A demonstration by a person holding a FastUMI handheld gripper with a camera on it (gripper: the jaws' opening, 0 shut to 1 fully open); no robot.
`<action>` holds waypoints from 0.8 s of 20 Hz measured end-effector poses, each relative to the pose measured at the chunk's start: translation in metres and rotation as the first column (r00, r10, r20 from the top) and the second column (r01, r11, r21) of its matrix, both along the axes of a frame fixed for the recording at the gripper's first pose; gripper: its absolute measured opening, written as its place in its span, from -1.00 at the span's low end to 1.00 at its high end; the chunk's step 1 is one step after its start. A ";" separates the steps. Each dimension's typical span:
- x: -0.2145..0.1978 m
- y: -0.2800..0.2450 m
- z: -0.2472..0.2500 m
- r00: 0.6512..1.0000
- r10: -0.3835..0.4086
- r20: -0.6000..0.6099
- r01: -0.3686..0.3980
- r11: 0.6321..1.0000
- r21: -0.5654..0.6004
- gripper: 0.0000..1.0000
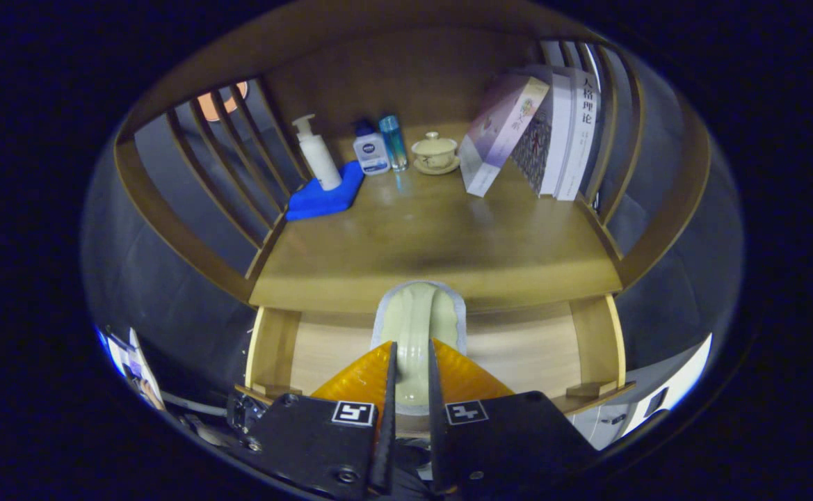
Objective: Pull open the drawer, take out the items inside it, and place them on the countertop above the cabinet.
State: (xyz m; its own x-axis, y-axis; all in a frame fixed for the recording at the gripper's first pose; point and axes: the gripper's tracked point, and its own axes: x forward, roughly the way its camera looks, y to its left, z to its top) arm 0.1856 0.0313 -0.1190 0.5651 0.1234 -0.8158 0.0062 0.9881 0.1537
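You're holding the hand-held gripper (pixel 412 372) low and pretty much level, pointing straight in at the wooden cabinet, with its two fingers (pixel 387 390) sitting close together and pinching a pale green, rounded item in a clear wrapper (pixel 416 316). Both fingers are pressing on its near end, so it's clamped, and the rest of it is sticking out ahead of the fingertips. The item is hanging over the open drawer (pixel 531 348), whose light wood bottom is showing bare on both sides of the fingers, and its far end is reaching up to the front edge of the bench (pixel 441 243) above the drawer. Looks like it's not resting on the bench, just overlapping the edge from this angle, though I can't tell for sure. Further back on the bench, a white pump bottle (pixel 316 153) is standing on a blue cloth (pixel 327 197) by the slatted left side, with a small blue-capped bottle (pixel 371 149) and a slim teal bottle (pixel 393 142) just beside it. A lidded cream cup on a saucer (pixel 435 153) is sitting in the middle at the back, and a few books (pixel 538 132) are leaning against the right slats.
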 end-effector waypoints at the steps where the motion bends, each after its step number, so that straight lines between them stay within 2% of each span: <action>1: 0.006 0.001 -0.001 1.000 -0.003 -0.002 0.003 1.000 0.002 -0.52; 8: 0.071 0.002 -0.008 1.000 0.010 0.023 -0.009 0.999 -0.041 -0.52; 12: 0.099 0.006 -0.019 1.000 -0.007 0.025 0.007 1.000 -0.020 -0.52; 16: 0.105 0.006 -0.034 1.000 -0.021 -0.003 0.021 1.000 0.016 -0.52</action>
State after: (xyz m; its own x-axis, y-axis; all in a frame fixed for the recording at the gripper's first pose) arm 0.2907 0.0374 -0.1532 0.5650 0.1251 -0.8155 0.0272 0.9851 0.1700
